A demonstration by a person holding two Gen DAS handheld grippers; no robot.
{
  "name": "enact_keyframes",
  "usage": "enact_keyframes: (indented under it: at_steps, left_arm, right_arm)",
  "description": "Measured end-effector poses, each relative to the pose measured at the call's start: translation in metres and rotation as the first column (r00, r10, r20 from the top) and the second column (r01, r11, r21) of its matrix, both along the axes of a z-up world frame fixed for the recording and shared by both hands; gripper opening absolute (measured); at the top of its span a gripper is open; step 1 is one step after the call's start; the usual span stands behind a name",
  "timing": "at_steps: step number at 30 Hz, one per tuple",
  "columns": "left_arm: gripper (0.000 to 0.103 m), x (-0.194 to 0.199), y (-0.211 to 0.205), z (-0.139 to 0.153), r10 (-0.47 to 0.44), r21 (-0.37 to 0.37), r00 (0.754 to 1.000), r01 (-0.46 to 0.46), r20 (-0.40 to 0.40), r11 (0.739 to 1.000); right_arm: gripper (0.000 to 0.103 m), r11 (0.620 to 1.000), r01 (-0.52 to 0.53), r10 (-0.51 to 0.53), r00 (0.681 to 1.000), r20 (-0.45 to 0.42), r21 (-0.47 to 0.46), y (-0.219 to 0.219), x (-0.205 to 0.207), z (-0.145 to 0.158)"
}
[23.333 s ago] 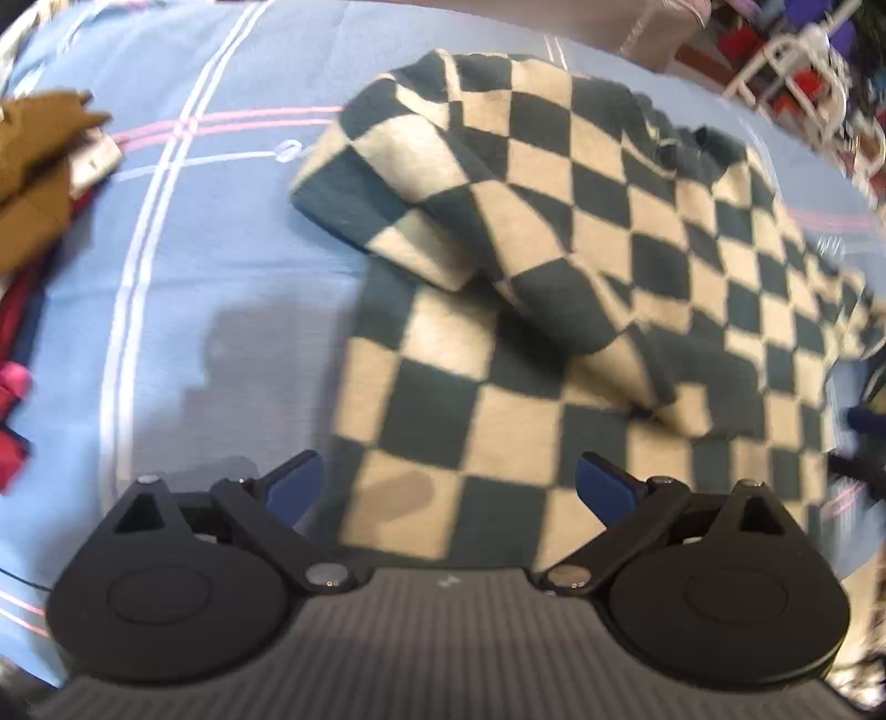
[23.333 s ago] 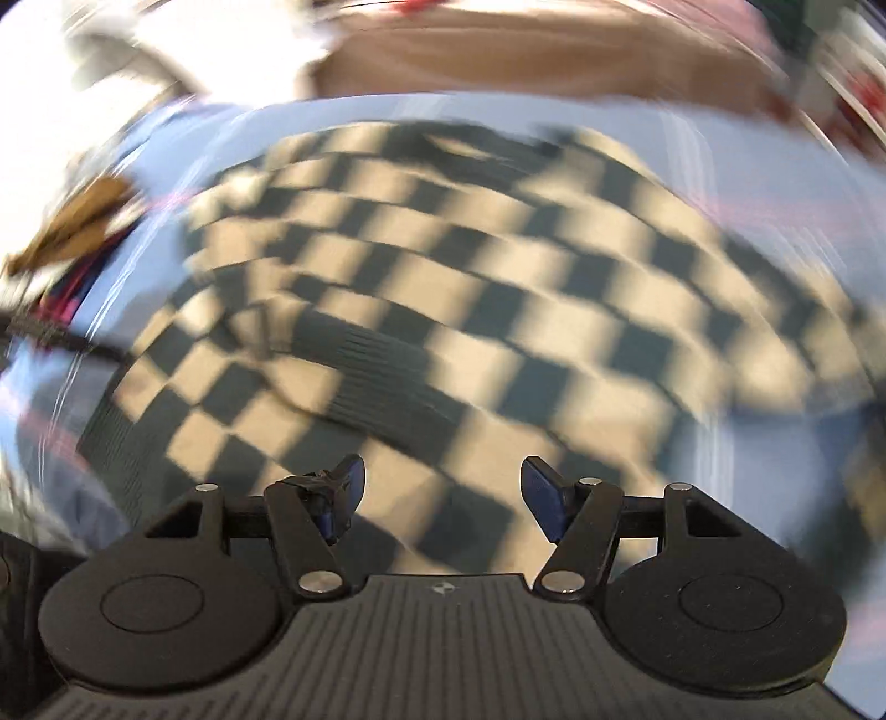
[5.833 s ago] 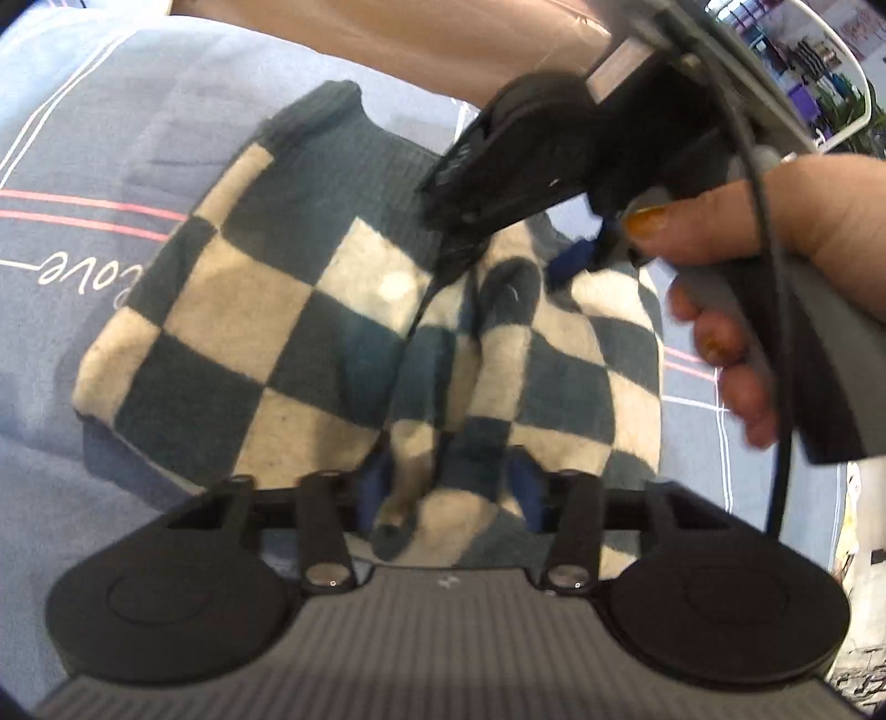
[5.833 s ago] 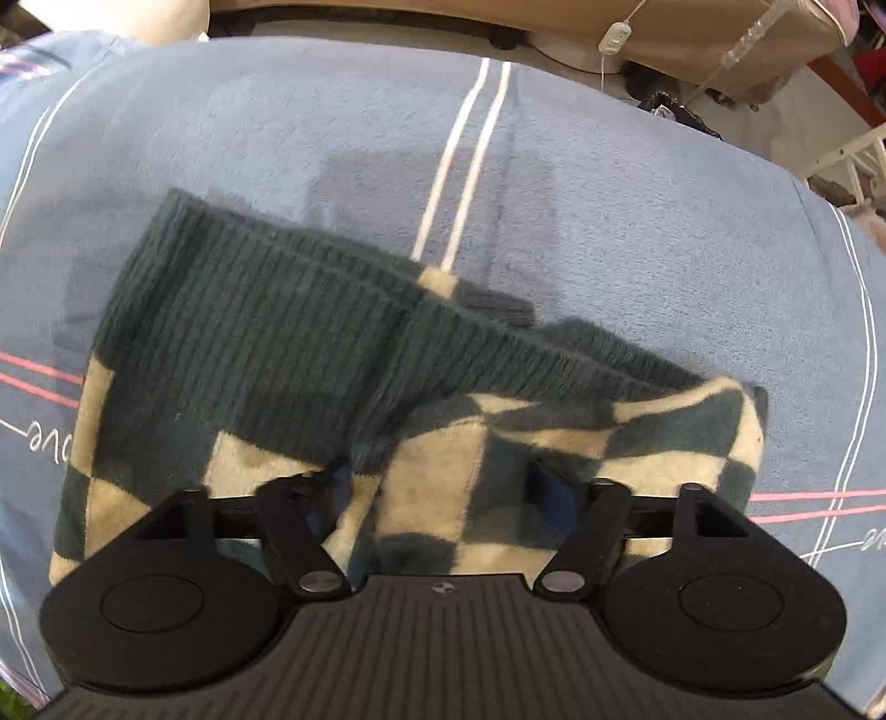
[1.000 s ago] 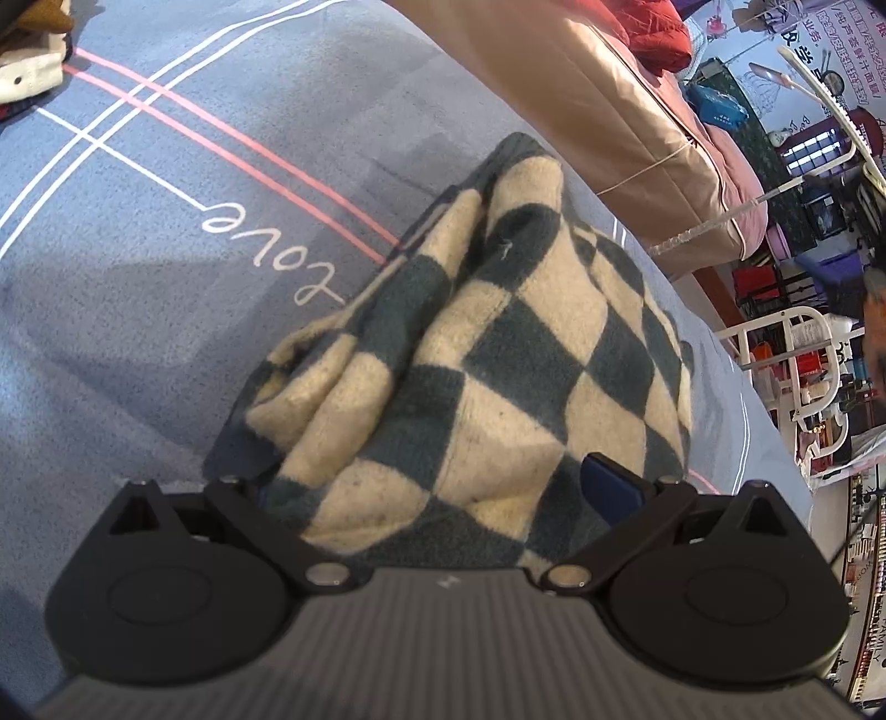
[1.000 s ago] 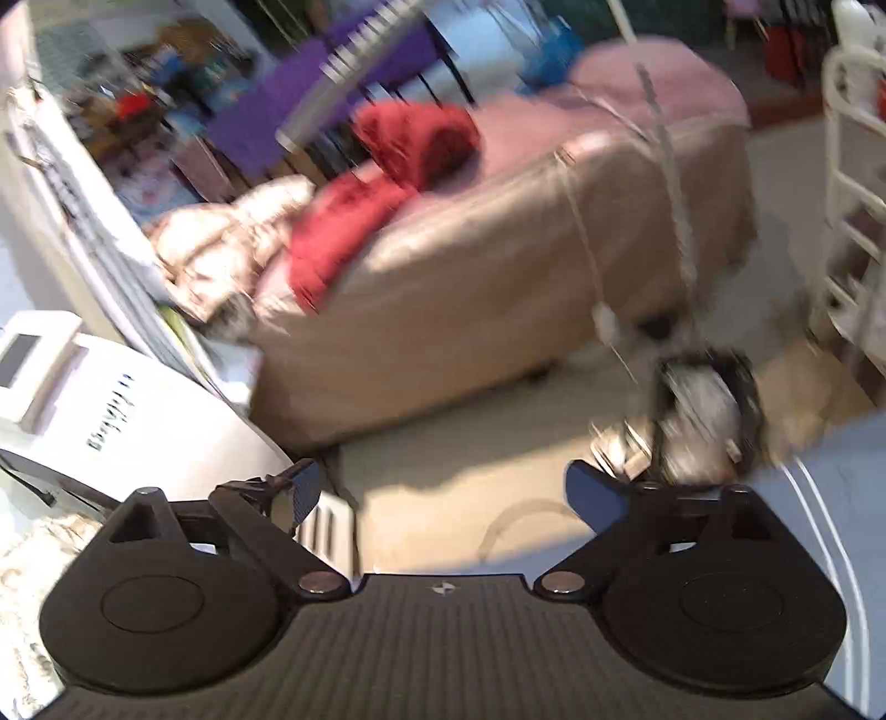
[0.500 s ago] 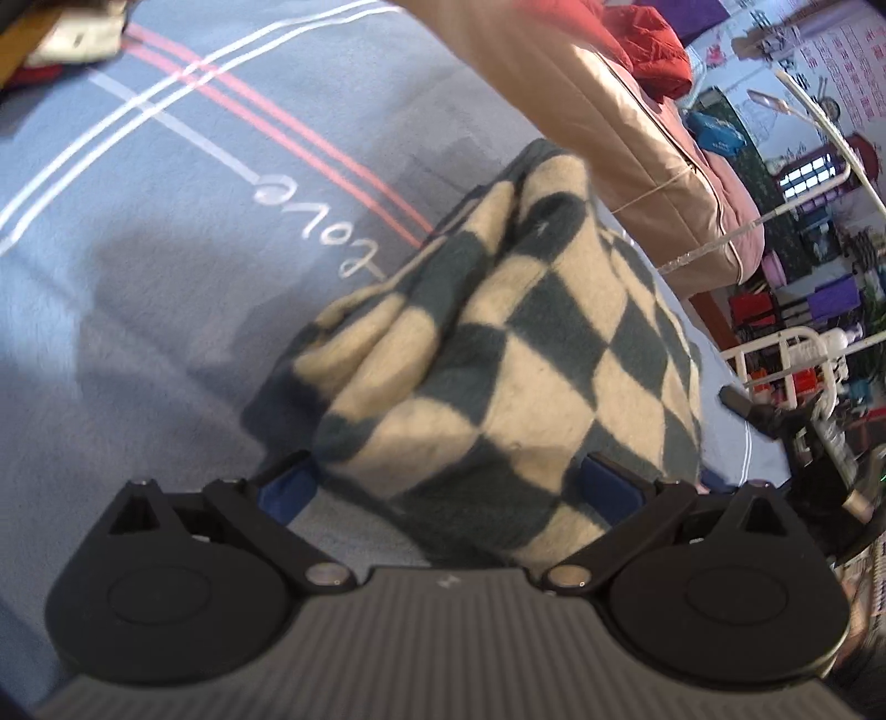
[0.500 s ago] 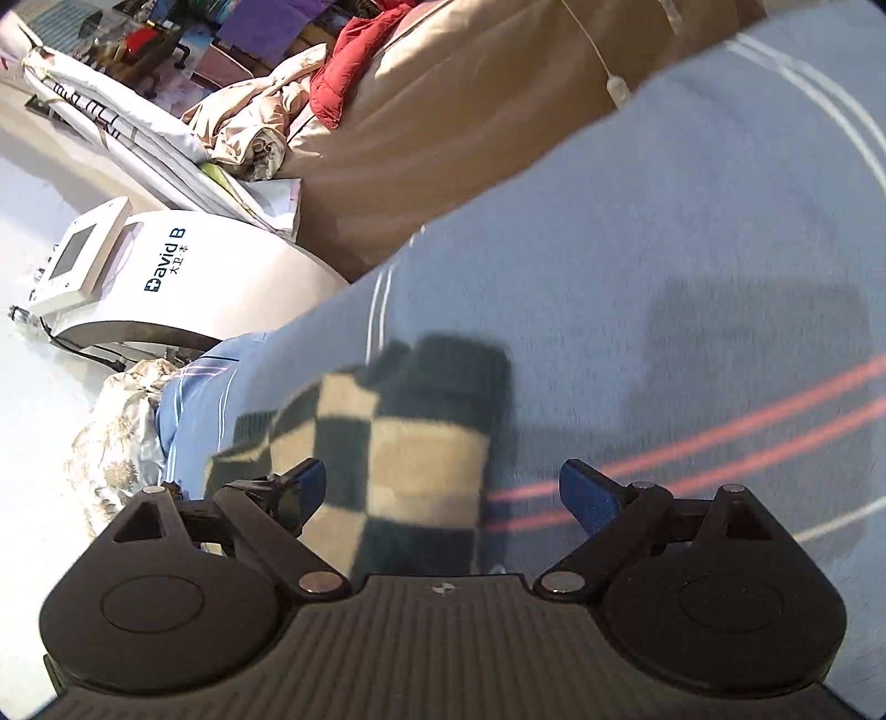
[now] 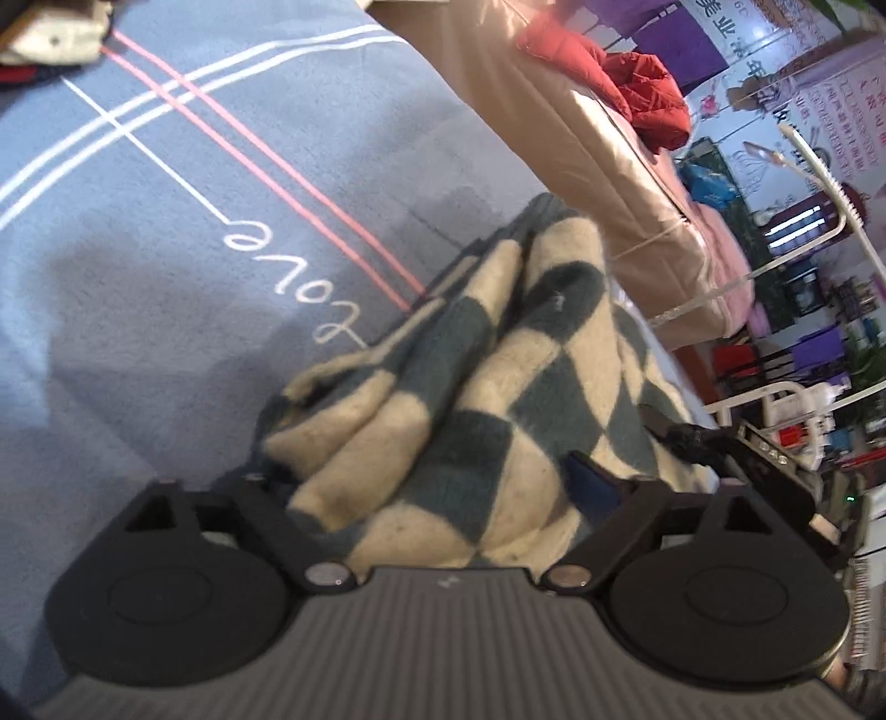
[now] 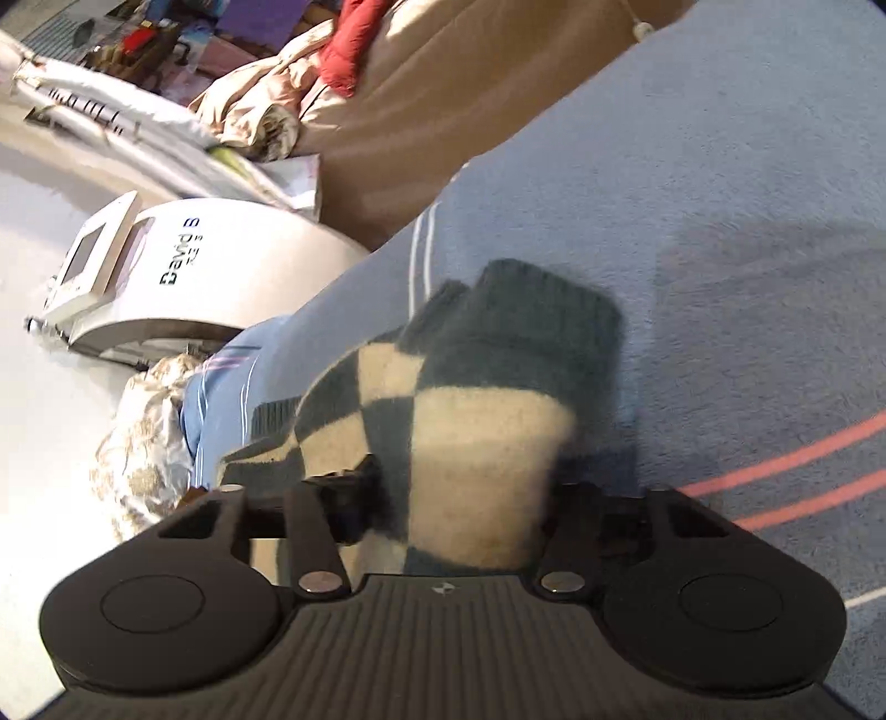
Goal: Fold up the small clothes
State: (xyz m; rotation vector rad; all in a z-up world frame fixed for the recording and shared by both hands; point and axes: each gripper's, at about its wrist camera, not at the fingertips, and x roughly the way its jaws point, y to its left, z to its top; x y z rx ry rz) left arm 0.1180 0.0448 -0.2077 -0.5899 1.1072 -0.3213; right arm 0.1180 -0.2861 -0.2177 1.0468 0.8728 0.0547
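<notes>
A dark green and cream checked knit garment (image 9: 470, 387) lies folded into a thick bundle on the blue blanket (image 9: 138, 310). My left gripper (image 9: 426, 487) straddles one end of the bundle. Its jaws are closing, and cloth fills the gap and bulges over the left finger. My right gripper (image 10: 465, 498) straddles the other end of the garment (image 10: 482, 432), near its dark ribbed hem. Its jaws are closing too, and both fingers touch the cloth's sides. Part of the right tool's black frame (image 9: 736, 459) shows past the bundle in the left wrist view.
The blanket carries pink and white stripes and the word "love" (image 9: 299, 277). A tan padded couch (image 9: 581, 144) with a red jacket (image 9: 637, 72) stands behind. A white machine (image 10: 210, 277) sits on the floor beyond the blanket's edge. Loose clothes (image 9: 50, 33) lie at the far left.
The right gripper swung down from facing the room onto the garment's end. Both pairs of jaws narrowed around the bundle. The left gripper crept slightly closer and lower.
</notes>
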Motion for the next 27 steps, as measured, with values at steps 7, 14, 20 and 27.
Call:
enact_keyframes:
  at_steps: [7,14,20,27]
  left_arm:
    - [0.050,0.000,-0.004,0.014,-0.022,0.052,1.000,0.022,0.001,0.998]
    - [0.041,-0.007,-0.025,0.051,-0.064,0.089,0.998,0.062,0.020,0.994]
    - [0.040,-0.029,-0.083,0.095,-0.150,0.061,0.987,0.146,0.059,0.987]
    - [0.040,-0.085,-0.199,0.143,-0.281,0.050,0.951,0.277,0.132,0.960]
  right_arm:
    - [0.054,0.996,0.016,-0.015,1.000,0.007,-0.091,0.011,-0.013,0.006]
    - [0.043,0.963,-0.021,0.031,0.999,0.033,-0.270,0.019,-0.021,0.047]
    - [0.043,0.925,0.009,0.015,0.998,0.059,-0.380,-0.020,-0.053,0.095]
    - [0.043,0.874,0.073,-0.038,0.996,0.083,-0.481,-0.110,-0.124,0.134]
